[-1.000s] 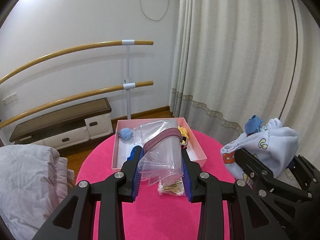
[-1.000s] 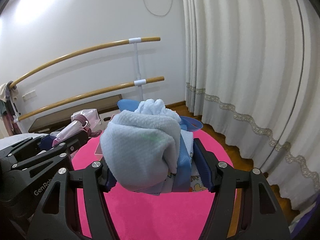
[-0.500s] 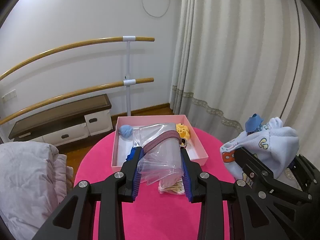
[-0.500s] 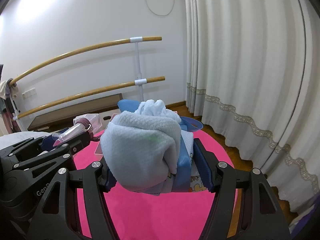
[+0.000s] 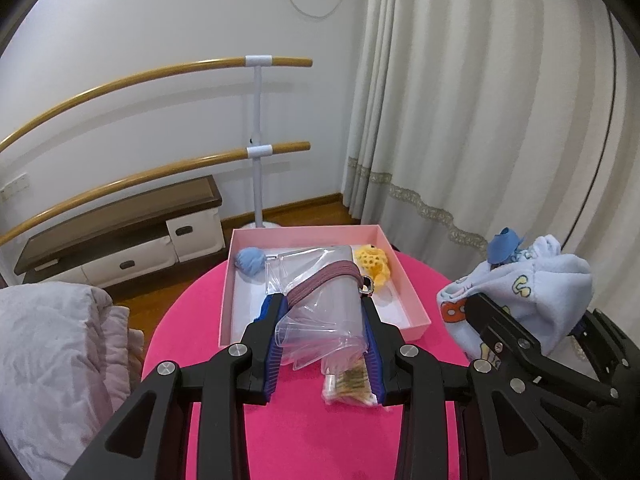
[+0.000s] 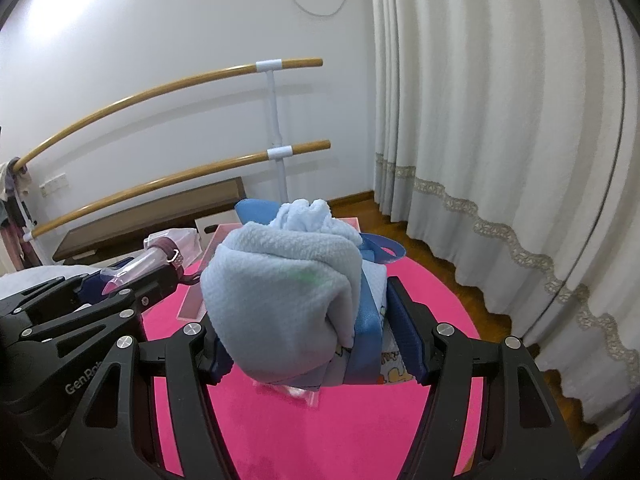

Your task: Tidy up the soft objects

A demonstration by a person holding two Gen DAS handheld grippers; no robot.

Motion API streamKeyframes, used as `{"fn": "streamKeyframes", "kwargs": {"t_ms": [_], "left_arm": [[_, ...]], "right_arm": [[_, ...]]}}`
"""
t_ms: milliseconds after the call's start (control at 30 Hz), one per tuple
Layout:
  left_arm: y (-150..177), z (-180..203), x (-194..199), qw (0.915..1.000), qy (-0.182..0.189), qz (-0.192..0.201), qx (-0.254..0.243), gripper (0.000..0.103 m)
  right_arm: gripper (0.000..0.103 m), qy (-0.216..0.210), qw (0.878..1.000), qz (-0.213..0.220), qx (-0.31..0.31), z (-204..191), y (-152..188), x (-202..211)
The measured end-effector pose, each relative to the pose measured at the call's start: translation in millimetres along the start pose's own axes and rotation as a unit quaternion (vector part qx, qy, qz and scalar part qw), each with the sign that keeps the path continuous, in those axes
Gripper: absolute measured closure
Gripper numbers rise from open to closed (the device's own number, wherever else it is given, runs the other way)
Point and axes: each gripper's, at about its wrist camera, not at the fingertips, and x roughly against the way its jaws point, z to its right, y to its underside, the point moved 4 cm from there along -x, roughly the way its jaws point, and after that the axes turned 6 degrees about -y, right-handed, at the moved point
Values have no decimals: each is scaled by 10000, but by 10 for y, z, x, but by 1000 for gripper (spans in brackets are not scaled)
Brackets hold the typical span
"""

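Note:
My left gripper [image 5: 323,322] is shut on a clear plastic pouch [image 5: 320,308] with a maroon band, held above the round pink table [image 5: 320,440] just in front of a pink box [image 5: 404,280]. The box holds a blue yarn ball [image 5: 250,260] and a yellow knitted toy [image 5: 374,260]. My right gripper [image 6: 308,320] is shut on a rolled light-blue blanket [image 6: 280,292] with a blue strap, held above the table; it also shows in the left wrist view [image 5: 532,284]. The pouch shows in the right wrist view [image 6: 160,260].
A small packet of cotton swabs [image 5: 350,386] lies on the table under the left gripper. A grey quilt [image 5: 52,360] lies to the left. Wooden wall bars [image 5: 160,172], a low bench [image 5: 120,224] and curtains [image 5: 480,120] stand beyond the table.
My left gripper with the pouch has drawn back and up a little from the box, so more of the box inside shows. The right gripper and blanket have barely moved.

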Motion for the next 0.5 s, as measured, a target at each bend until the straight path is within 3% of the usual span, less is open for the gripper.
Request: {"fn": "streamKeyframes", "kwargs": {"t_ms": [233,500], "left_arm": [[-403,87,-611,9996,-115,-269,-1,71],[-809,199,-1640,9949,-173,-993,-65,71]], "right_arm": [[41,26,9997,-255,-35,117,-149,-441],[41,54,9965,-832,-75,246,-130,-1108]]}}
